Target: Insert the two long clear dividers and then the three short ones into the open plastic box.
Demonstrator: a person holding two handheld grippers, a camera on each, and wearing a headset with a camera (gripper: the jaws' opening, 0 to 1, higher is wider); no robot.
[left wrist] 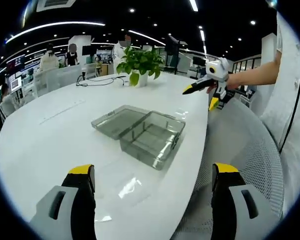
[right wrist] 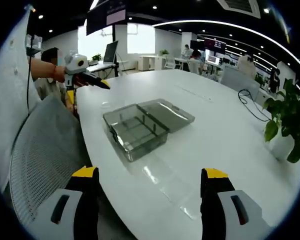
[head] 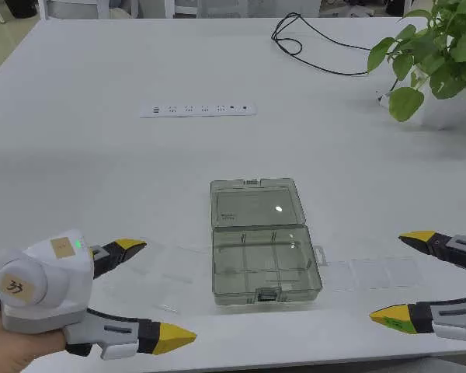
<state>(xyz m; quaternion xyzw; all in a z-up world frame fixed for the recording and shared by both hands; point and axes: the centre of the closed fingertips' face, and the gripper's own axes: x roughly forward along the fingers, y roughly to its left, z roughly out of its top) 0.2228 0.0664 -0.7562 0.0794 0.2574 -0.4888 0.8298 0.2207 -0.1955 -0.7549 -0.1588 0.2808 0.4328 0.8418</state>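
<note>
Nothing picked yet: the plastic box (head: 241, 297) sits open at frame centre, with left clear dividers (head: 167, 268) and right clear dividers (head: 377, 272) flat beside it. The left gripper (head: 167, 290) at lower left and the right gripper (head: 388, 277) at lower right are both spread wide and empty. Next, probably pinch a long divider by its thin edge.

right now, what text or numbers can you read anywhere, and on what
"33", handwritten, last digit unsure, on a round sticker on the left hand-held gripper.
Faint print on the box lid: too small to read.
Marks on the power strip: too small to read.
</note>
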